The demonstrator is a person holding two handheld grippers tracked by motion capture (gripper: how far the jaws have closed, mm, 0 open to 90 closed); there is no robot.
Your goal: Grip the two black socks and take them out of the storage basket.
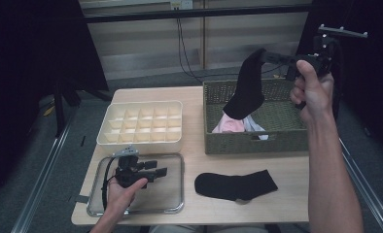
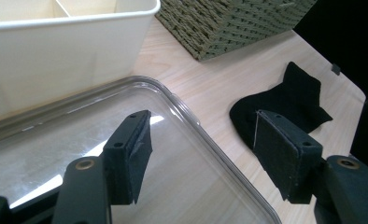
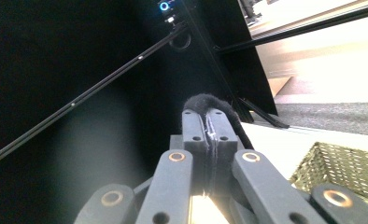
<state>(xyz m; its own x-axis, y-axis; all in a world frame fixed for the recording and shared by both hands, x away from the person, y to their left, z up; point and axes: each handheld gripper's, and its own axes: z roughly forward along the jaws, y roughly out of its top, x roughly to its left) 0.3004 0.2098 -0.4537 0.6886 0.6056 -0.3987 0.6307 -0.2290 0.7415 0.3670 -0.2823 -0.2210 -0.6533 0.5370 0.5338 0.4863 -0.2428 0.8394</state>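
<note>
Now, R hand-held gripper [image 1: 266,56] pinching black sock [image 1: 246,87] above basket [image 1: 287,138], L hand-held gripper [image 1: 156,168] spread.

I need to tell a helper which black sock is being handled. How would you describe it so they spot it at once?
Find the woven basket at the table's far right. Above it, the right hand-held gripper is shut on a black sock that dangles from its jaws. The other black sock lies flat on the table, nearer the person.

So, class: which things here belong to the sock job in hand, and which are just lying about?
In the job:
held black sock
right hand-held gripper
wicker basket
flat black sock

Lying about:
divided cream box
clear tray
left hand-held gripper, open over it
</note>
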